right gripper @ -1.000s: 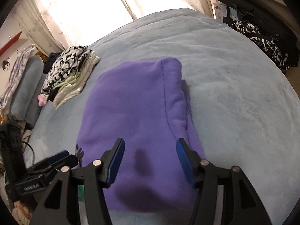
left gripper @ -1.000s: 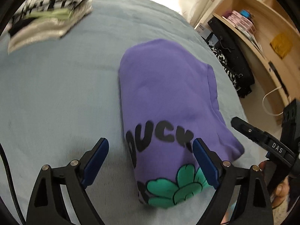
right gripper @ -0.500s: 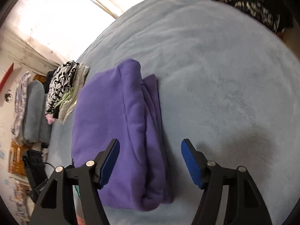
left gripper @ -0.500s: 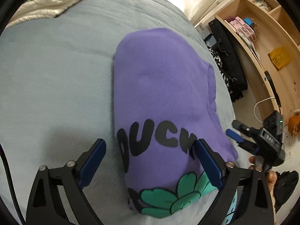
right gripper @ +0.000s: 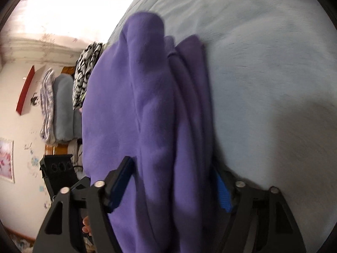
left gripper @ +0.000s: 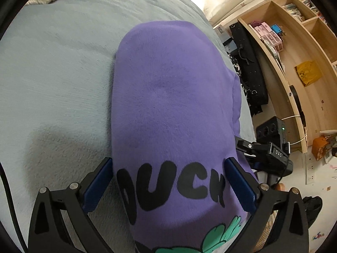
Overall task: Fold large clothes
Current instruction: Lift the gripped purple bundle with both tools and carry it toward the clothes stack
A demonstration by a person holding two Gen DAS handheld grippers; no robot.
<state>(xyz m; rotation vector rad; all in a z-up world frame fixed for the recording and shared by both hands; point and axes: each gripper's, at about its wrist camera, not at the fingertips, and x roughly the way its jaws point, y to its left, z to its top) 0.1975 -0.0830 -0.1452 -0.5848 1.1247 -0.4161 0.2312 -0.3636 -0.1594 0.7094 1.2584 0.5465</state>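
purple fleece sweatshirt, folded, with black "duck" lettering and a green flower print [left gripper: 174,113]: lies on the pale blue plush bed cover [left gripper: 54,80], filling the centre of the left wrist view from upper middle to the bottom edge. in the right wrist view [right gripper: 147,126] its stacked folded edges run from upper centre to the bottom.
left tongs [left gripper: 168,181]: black arms, blue pads; jaws wide apart and opening, one pad at each side of the lettered end, not pressing it.
right tongs [right gripper: 170,187]: jaws apart and opening, straddling the folded edge; contact with the cloth cannot be told through the blur.
black-and-white patterned folded clothes [right gripper: 86,73]: left of centre, behind the sweatshirt.
wooden shelving [left gripper: 294,48]: right of the frame.
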